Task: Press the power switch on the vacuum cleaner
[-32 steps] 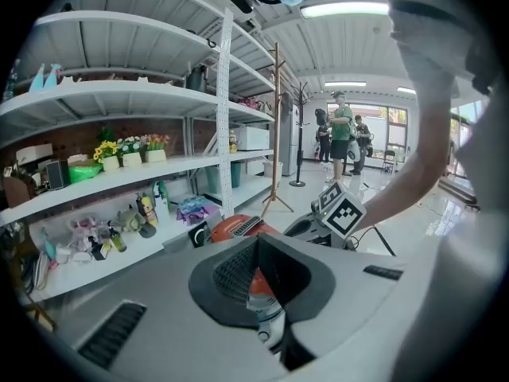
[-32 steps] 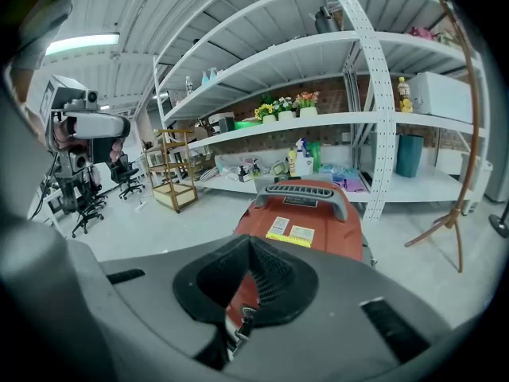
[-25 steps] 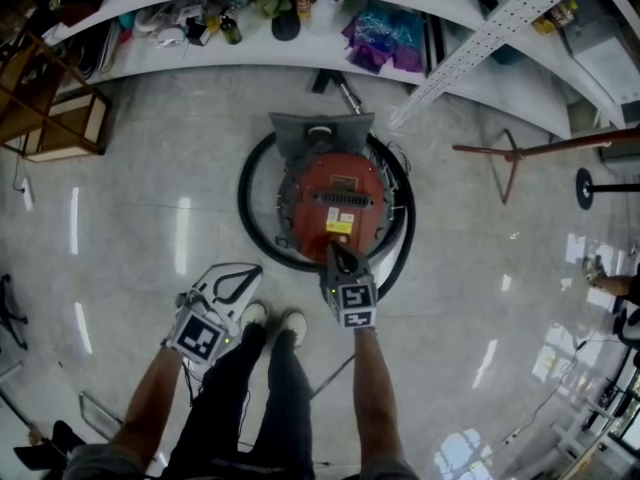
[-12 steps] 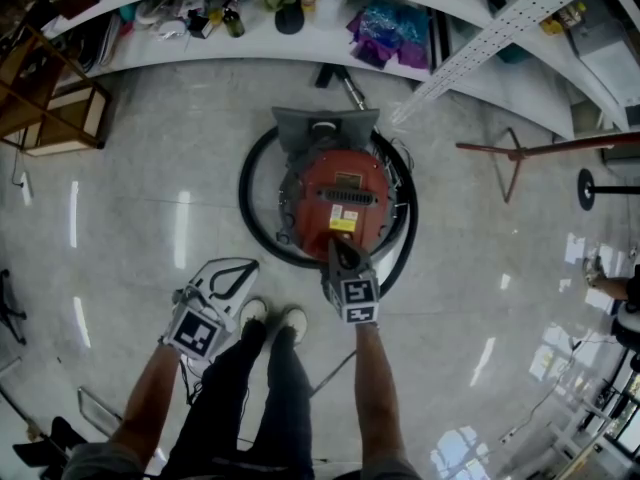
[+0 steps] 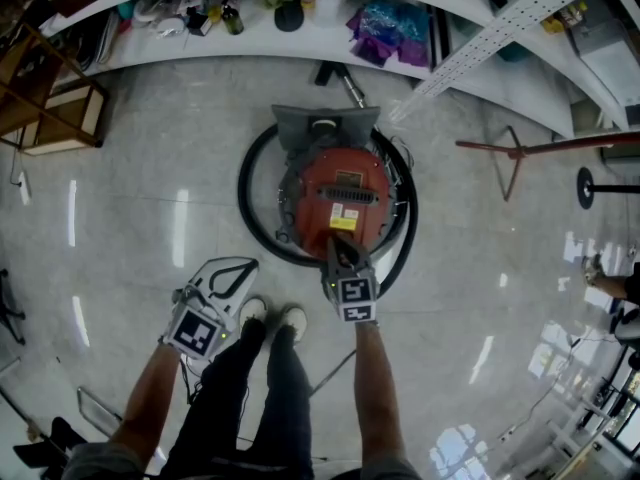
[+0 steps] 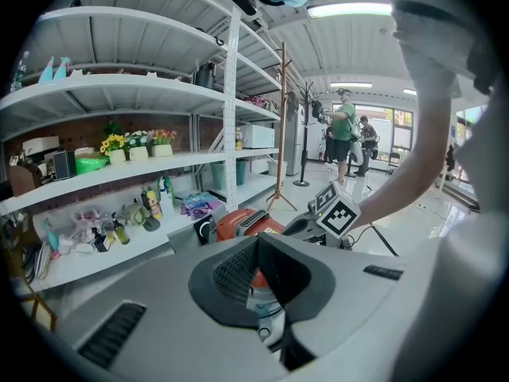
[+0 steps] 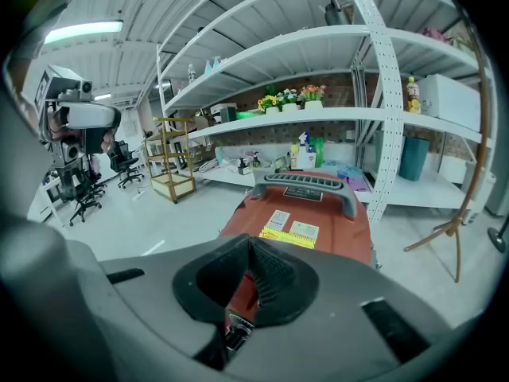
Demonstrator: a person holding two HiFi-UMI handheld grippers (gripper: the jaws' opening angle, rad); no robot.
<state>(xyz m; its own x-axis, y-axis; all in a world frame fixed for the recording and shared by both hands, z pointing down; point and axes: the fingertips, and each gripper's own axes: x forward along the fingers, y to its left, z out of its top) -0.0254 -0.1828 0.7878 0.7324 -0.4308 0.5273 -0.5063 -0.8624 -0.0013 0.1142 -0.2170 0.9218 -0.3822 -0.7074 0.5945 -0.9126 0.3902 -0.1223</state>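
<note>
The red vacuum cleaner [image 5: 340, 200] sits on the floor with its black hose [image 5: 252, 223] coiled around it. A grey handle [image 7: 306, 183] and yellow labels [image 7: 285, 231] lie on its top. My right gripper [image 5: 337, 249] is shut, and its tips rest over the near edge of the red body [image 7: 330, 221]. Those jaws hide the power switch. My left gripper [image 5: 246, 271] hangs shut and empty beside the person's shoes, apart from the vacuum. In the left gripper view the vacuum [image 6: 241, 222] and the right gripper's marker cube [image 6: 339, 213] lie ahead.
A white shelf unit [image 5: 300, 28] with bottles and bags curves behind the vacuum. A wooden trolley [image 5: 55, 118] stands at the far left and a coat stand [image 5: 515, 158] at the right. People stand far off in the left gripper view [image 6: 342, 134].
Almost nothing has moved. The right gripper has edged slightly forward at the vacuum's near edge. The left gripper has stayed in place.
</note>
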